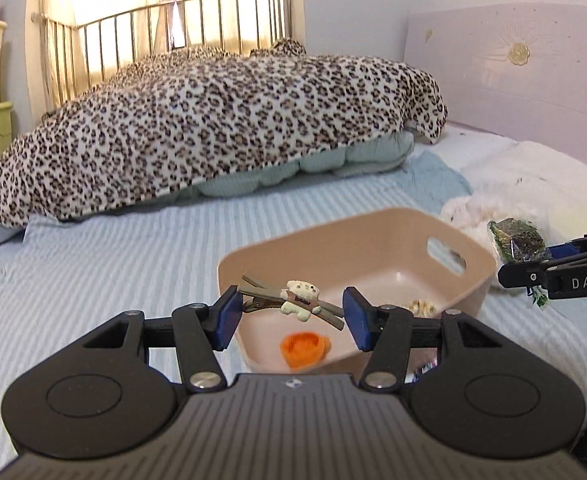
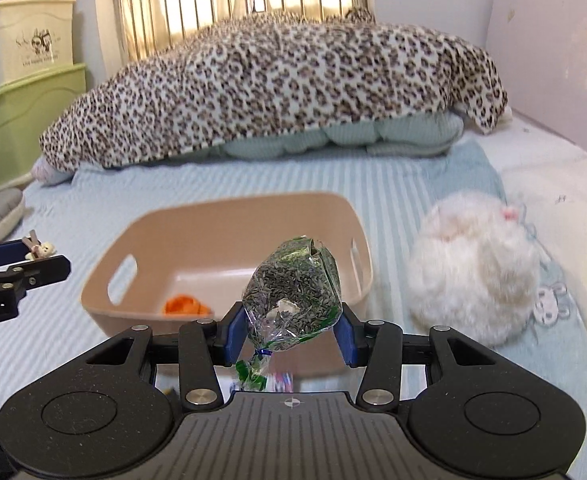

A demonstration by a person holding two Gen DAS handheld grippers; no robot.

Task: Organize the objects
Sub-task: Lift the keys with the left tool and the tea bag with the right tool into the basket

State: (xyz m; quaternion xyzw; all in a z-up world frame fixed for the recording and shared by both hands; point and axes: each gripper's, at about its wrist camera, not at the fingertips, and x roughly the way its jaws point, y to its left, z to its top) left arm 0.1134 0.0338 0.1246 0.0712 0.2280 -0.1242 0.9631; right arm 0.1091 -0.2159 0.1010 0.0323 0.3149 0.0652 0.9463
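On the striped blue bed, the pink basket sits just ahead of and below both my hands. My left gripper pinches the bear hair clip by its ends, long axis crosswise. My right gripper squeezes the bag of dried lavender, equally near the rim.

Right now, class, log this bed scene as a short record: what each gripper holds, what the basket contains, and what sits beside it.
left gripper: shut on bear hair clip
right gripper: shut on sachet of dried herbs
basket: pink, on the striped sheet, holds an orange object
beside basket: white fluffy toy
behind: leopard-print blanket
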